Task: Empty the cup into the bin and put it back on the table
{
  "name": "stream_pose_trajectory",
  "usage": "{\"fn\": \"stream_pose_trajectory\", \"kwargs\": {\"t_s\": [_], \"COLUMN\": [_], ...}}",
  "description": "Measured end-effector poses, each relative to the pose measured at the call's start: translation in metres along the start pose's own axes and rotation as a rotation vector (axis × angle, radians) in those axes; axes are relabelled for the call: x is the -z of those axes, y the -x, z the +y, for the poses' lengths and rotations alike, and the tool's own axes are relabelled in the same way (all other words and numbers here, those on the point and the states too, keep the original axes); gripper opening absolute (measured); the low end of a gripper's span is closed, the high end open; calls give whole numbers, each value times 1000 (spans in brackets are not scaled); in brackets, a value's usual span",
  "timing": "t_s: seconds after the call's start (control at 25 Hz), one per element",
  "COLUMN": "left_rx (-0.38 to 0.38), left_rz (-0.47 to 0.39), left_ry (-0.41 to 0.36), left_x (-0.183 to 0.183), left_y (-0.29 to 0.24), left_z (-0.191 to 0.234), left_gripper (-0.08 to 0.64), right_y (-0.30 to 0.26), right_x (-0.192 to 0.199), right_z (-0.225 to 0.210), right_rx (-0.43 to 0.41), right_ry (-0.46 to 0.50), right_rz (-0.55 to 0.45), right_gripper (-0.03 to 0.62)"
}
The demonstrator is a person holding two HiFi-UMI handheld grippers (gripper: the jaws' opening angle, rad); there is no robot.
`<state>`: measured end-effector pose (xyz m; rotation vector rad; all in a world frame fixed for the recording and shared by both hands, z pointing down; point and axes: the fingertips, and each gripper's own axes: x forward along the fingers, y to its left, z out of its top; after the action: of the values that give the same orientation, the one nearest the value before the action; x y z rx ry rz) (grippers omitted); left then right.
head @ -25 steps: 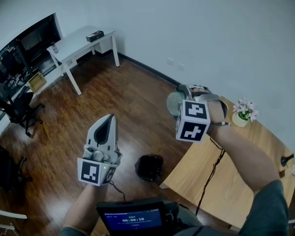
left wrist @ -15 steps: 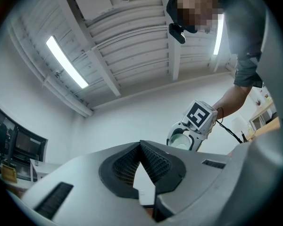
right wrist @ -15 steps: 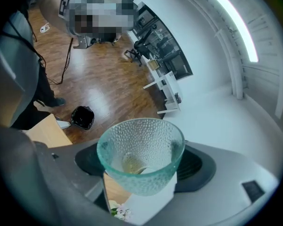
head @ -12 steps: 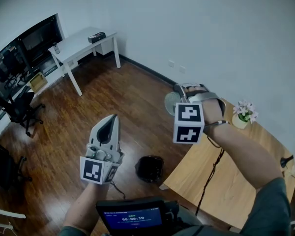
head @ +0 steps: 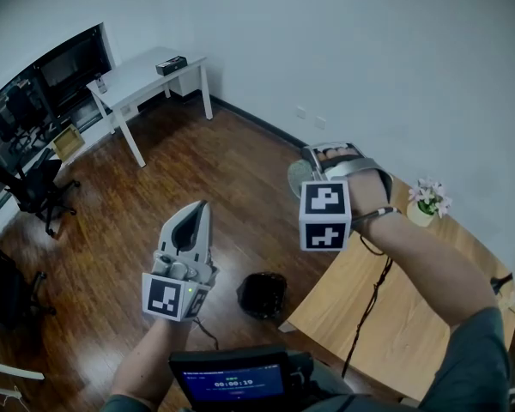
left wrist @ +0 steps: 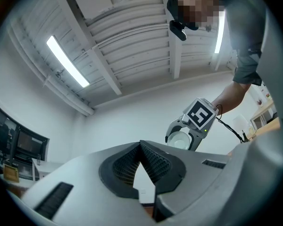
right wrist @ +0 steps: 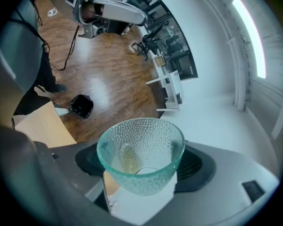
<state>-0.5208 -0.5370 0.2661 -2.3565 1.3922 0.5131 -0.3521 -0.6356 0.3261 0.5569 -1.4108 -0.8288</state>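
Right gripper is pinching the glass cup by its wall, jaws spread wide around it. Cup is in the air with its mouth toward that gripper's camera. Left gripper is pressed together, empty, parked off to the right gripper's left.

Bin is on the floor, below the right gripper and back toward the person. Bench is under that forearm.

Reads as the carry-to-bin step. Next move needs the mouth lined up over the bin, then tipped down.

Can't tell if the cup is already empty: the yellowish patch through the glass could be contents or the bench behind. In head view the cup is mostly hidden by the marker cube.
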Motion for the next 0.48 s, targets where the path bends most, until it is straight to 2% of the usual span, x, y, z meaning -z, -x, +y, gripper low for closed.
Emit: {"fn": "stream_pose_trajectory", "kwargs": {"t_s": [0.48], "left_rx": [6], "left_rz": [6], "left_ry": [10], "left_x": [-1], "left_y": [0], "left_z": [2], "left_gripper": [-11], "right_y": [-1], "right_x": [-3], "right_z": [-4], "right_rx": [22], "right_ry": [77], "right_rz": [46], "right_gripper": [403]}}
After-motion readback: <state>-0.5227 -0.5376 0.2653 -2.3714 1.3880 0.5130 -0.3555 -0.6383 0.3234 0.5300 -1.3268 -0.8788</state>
